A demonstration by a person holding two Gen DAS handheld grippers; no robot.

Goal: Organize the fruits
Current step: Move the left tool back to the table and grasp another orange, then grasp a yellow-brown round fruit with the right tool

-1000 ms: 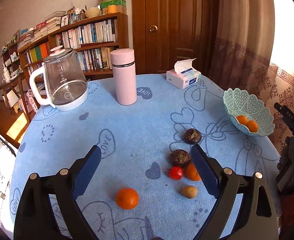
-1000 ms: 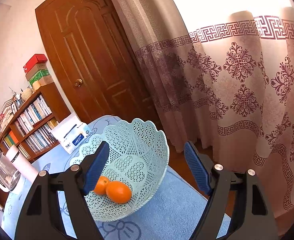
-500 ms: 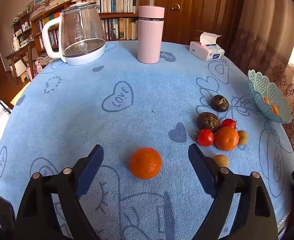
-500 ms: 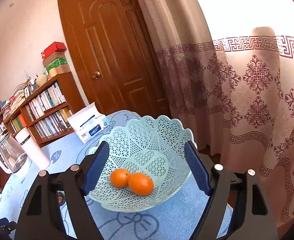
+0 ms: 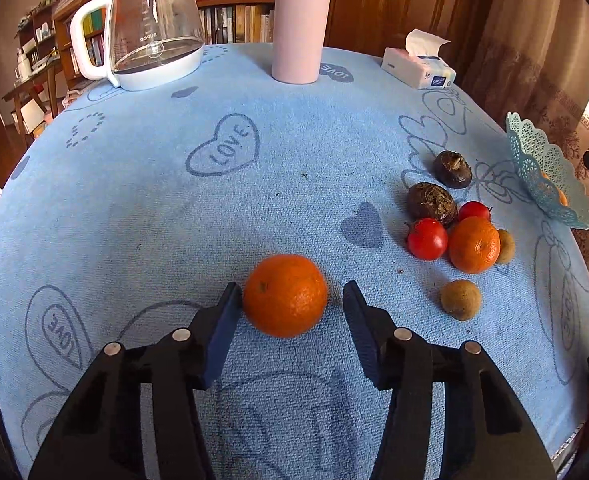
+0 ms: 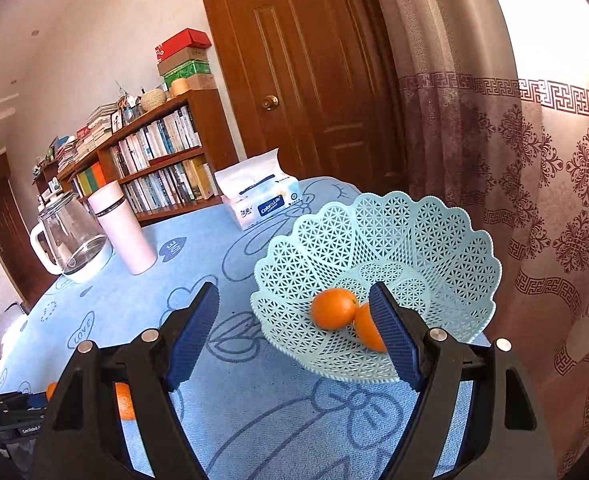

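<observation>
Right now the left gripper (image 5: pixel 290 300) has its jaws released and spread around an orange (image 5: pixel 285 295) that lies on the blue cloth (image 5: pixel 222 208) near the desk's front edge; the left pad looks to be touching the peel, while the right pad stands just apart from it. Toward the desk's right edge lies a cluster of fruit: a tomato (image 5: pixel 427 238) touching a second orange (image 5: pixel 474 244), another tomato (image 5: pixel 473 211) behind them, two dark round fruits (image 5: pixel 431 202) beyond, and a small brown fruit (image 5: pixel 460 299) near the front, with another half hidden behind the second orange. A pale green basket (image 5: pixel 534 168) stands at the right edge. Along the far edge stand a glass kettle (image 5: pixel 150 28), a pink flask (image 5: pixel 297 24) and a tissue pack (image 5: pixel 418 65).

Meanwhile the right gripper (image 6: pixel 294 312) has its jaws released and wide, grasping nothing, raised over the cloth in front of the basket (image 6: pixel 378 236). Two oranges (image 6: pixel 333 308) lie touching each other in the basket's bottom, one partly hidden by the right pad. Behind stand the tissue pack (image 6: pixel 259 197), flask (image 6: pixel 121 228) and kettle (image 6: pixel 70 240), then a bookshelf (image 6: pixel 150 160), a door (image 6: pixel 306 64) and a curtain (image 6: pixel 534 184).
</observation>
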